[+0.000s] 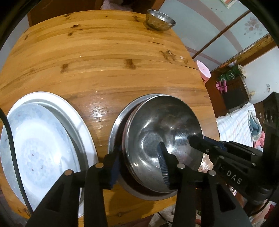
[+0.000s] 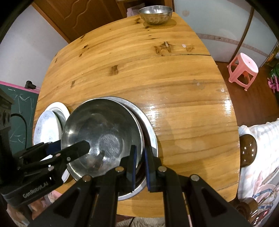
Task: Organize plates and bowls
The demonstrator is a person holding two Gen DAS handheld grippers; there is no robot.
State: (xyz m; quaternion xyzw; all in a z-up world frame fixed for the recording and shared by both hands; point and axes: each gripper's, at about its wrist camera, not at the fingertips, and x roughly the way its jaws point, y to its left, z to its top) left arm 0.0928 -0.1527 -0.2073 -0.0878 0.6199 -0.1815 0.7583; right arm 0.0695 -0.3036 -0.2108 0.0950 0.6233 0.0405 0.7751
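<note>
On the round, glossy wooden table (image 2: 174,90), knotted and streaked with grain, a wide steel bowl (image 2: 104,132) sits nested in a stack of shallow metal dishes (image 2: 150,138) near the front edge. Just beside that stack, to its left, lies a pale patterned plate (image 1: 34,146) resting inside a larger white plate (image 1: 76,111). At the far edge of the table, well apart from both stacks, stands a small dimpled steel bowl (image 2: 155,14). Beyond the table the room shows a pink plastic stool (image 2: 243,70) on a dark wood floor, pale sliding panels behind it, a brown wooden door (image 2: 83,15) at the back, and a green chalkboard with a pink frame (image 2: 19,108) to the left. A white checked bedcover (image 1: 238,122) shows at the right in the left wrist view.

The left gripper (image 1: 137,164) reaches in from the near side and straddles the left rim of the wide steel bowl, one finger outside the wall and the ribbed one inside, with the rim between them. The right gripper (image 2: 140,165) does the same on the bowl's right rim, its blue-padded fingers close together on either side of the wall, clamping it. Both point forward and slightly down over the table.
</note>
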